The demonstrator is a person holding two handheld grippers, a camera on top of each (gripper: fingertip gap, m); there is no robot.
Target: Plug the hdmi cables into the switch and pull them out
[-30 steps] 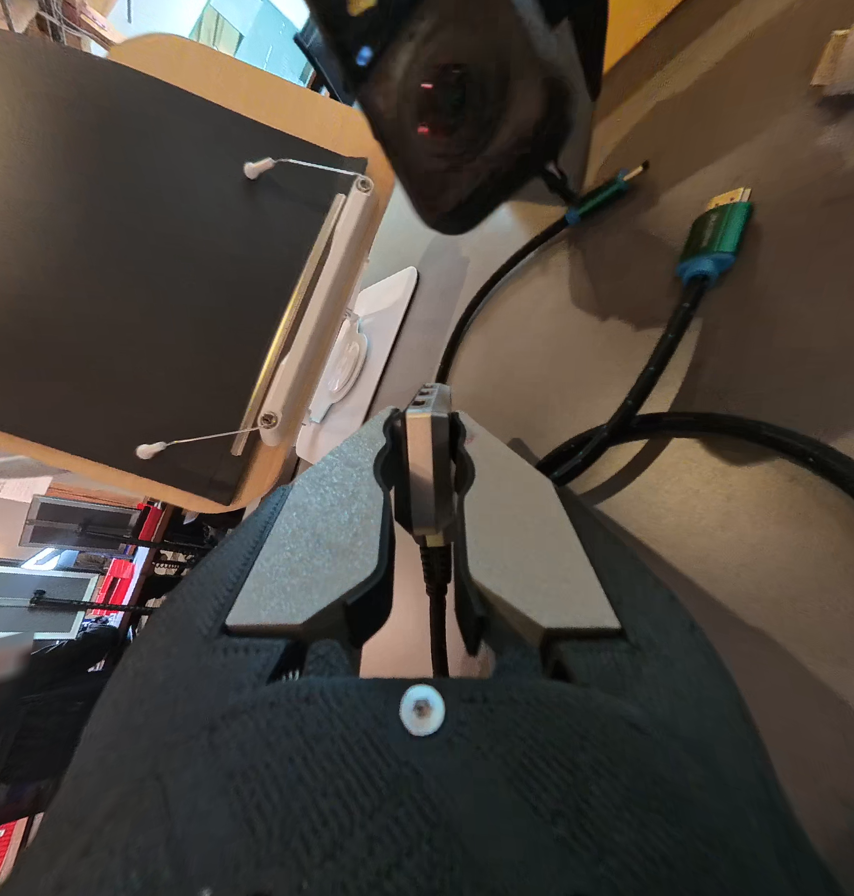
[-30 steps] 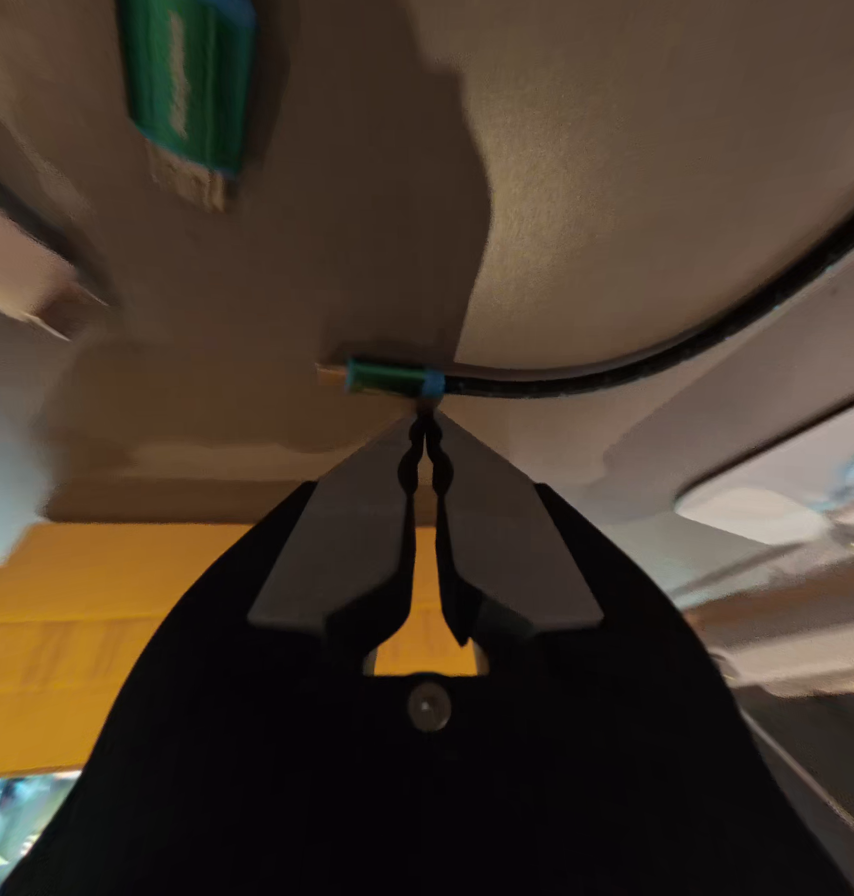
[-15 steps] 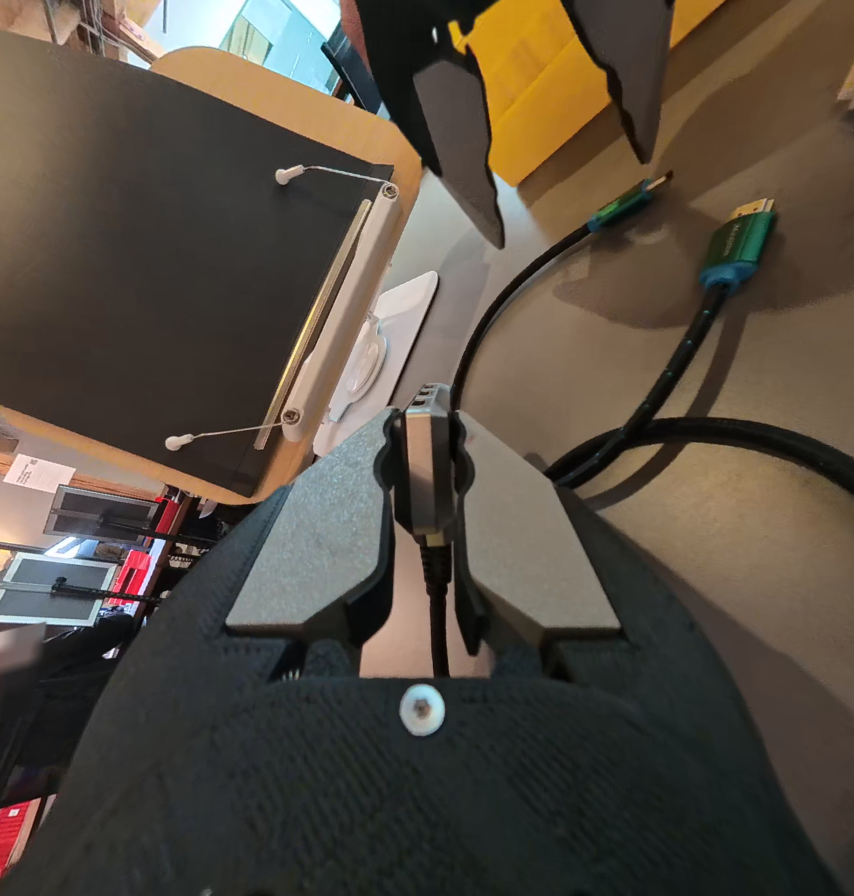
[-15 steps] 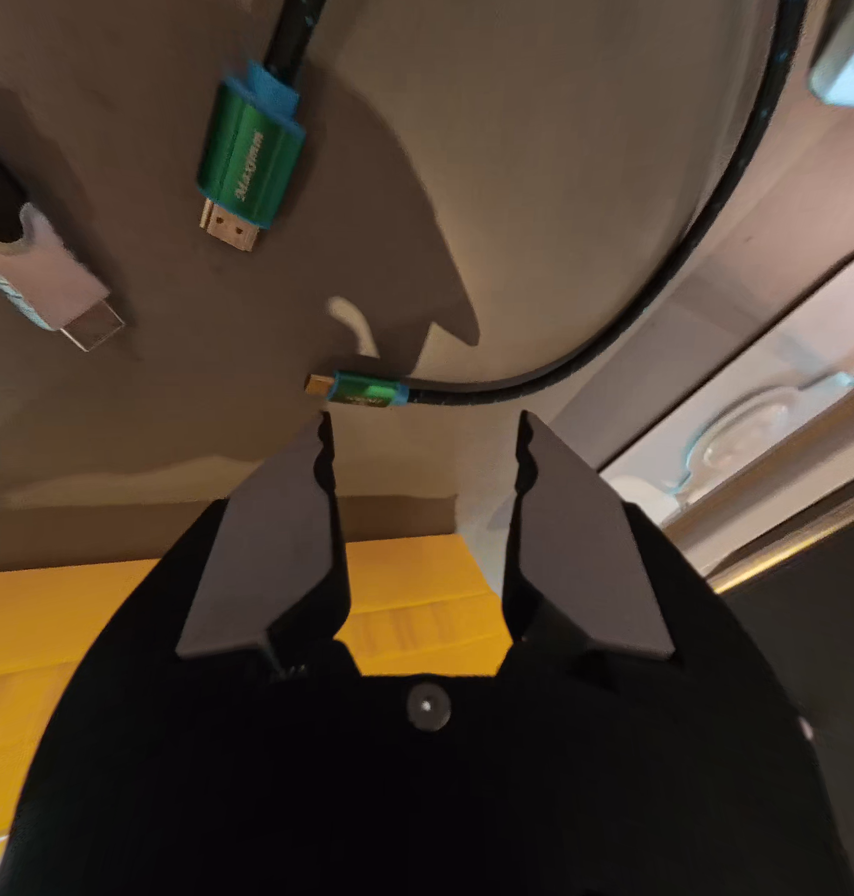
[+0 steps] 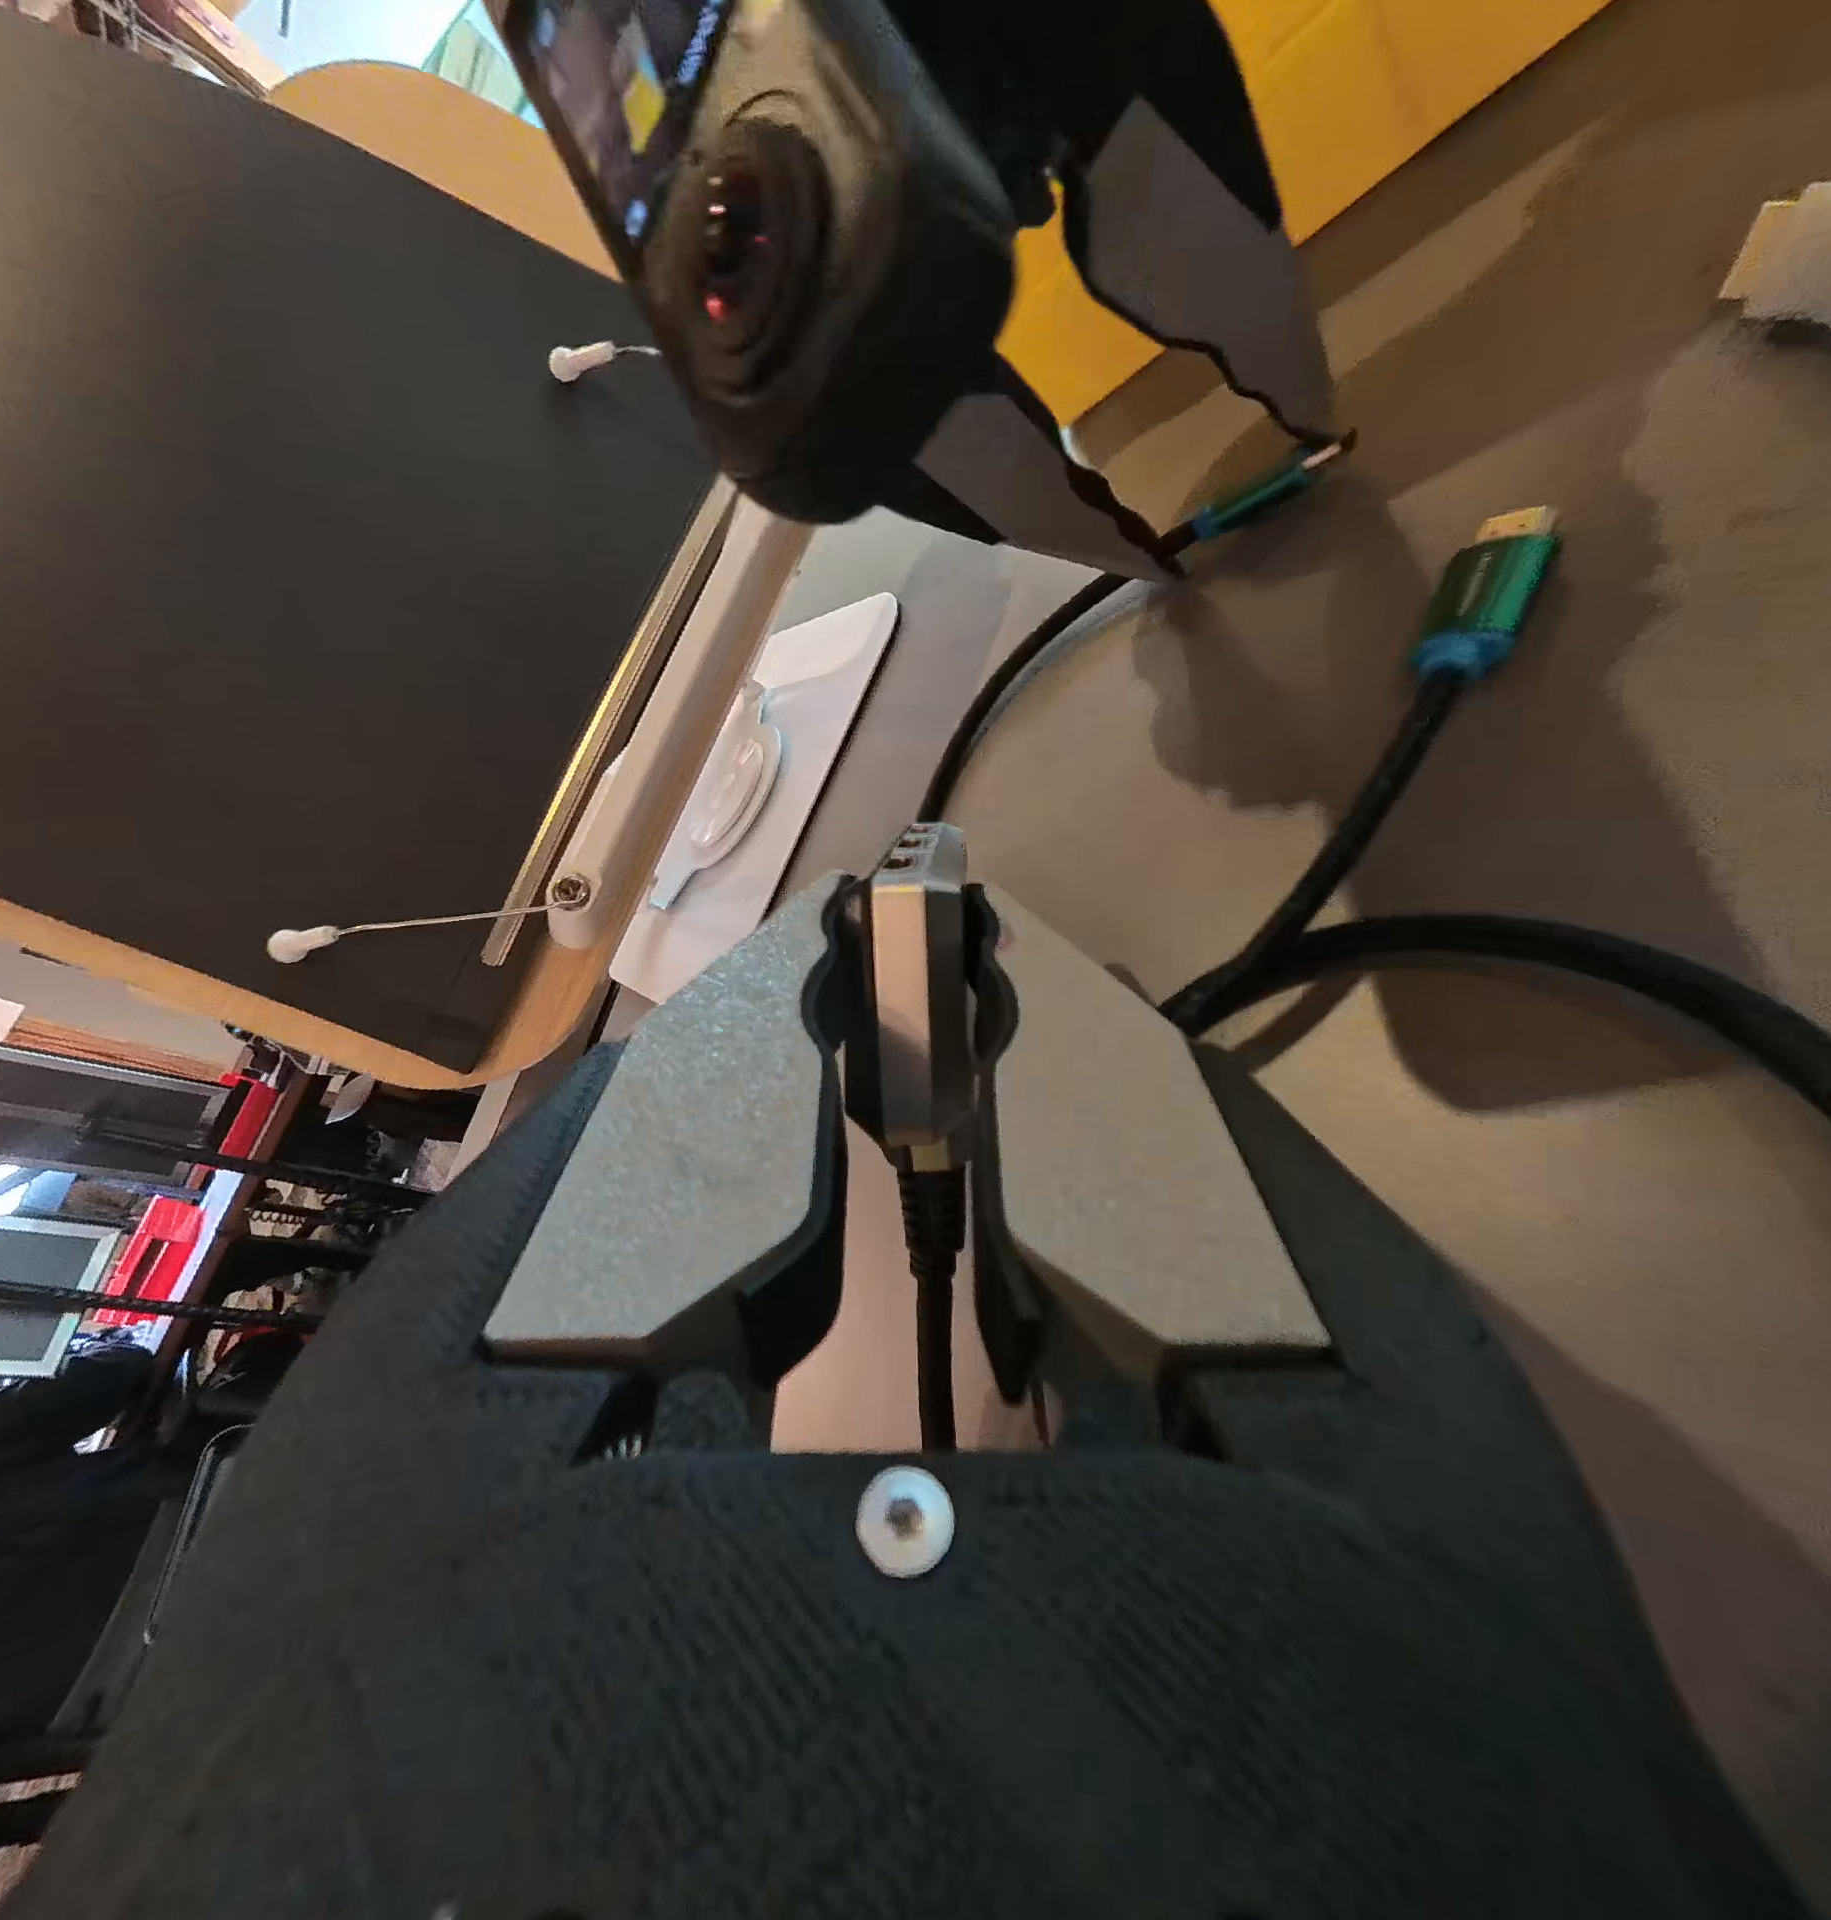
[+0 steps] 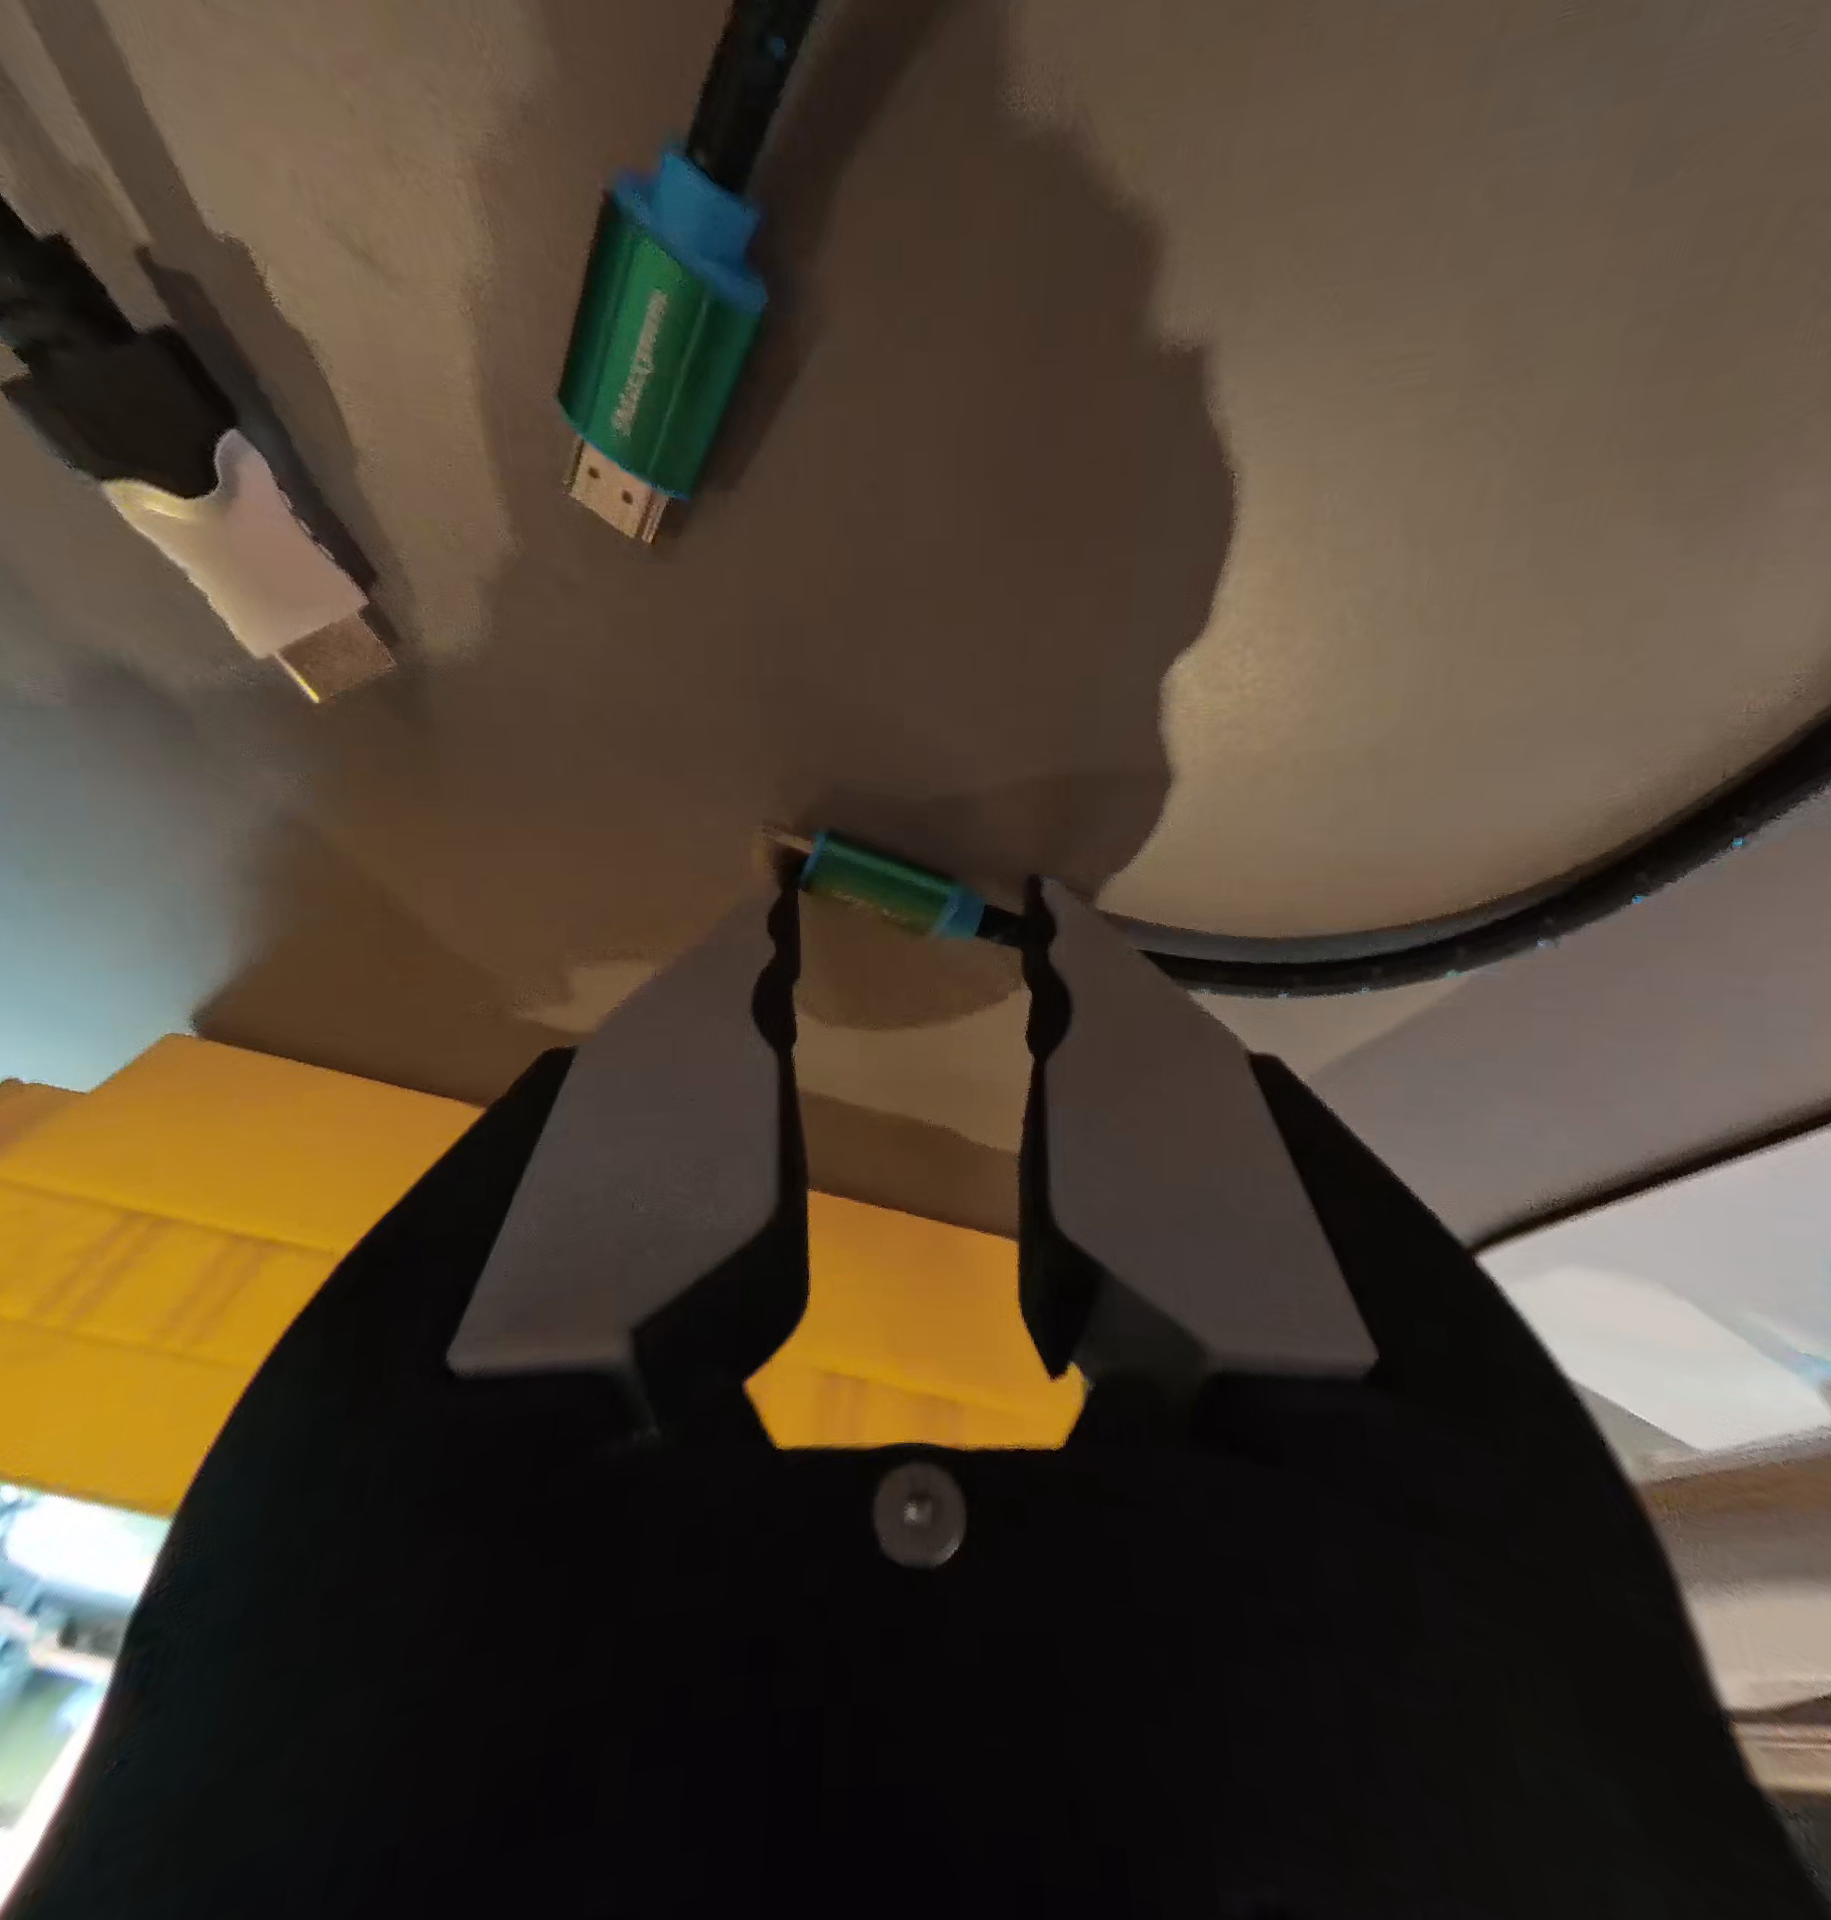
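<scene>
My left gripper (image 5: 911, 920) is shut on the small grey metal switch (image 5: 916, 997), held on edge with its ports facing forward and its own black lead running back between the fingers. My right gripper (image 6: 909, 899) is open, its fingertips down at the table on either side of a small green plug (image 6: 885, 888) on a thin black cable. It also shows in the left wrist view (image 5: 1249, 504), astride that plug (image 5: 1259, 494). A larger green HDMI plug (image 6: 662, 343) lies loose beside it, also seen in the left wrist view (image 5: 1482, 597).
A white plug (image 6: 277, 582) on a black cable lies left of the green one. A thick black cable (image 5: 1617, 997) loops across the table. A black board on a white stand (image 5: 786, 727) leans at left. A yellow box (image 6: 163, 1195) sits past the table edge. Tip to tip, the grippers are about 15 cm apart. My left tips are about 20 cm from the white plug (image 6: 277, 582), my right tips only 9 cm. My left wrist view (image 5: 1800, 263) looks at it from another angle.
My right gripper was shut at the small plug's cable, then opened and drew back, and now has come down again with narrower jaws astride the small green plug. The left gripper still holds the switch.
</scene>
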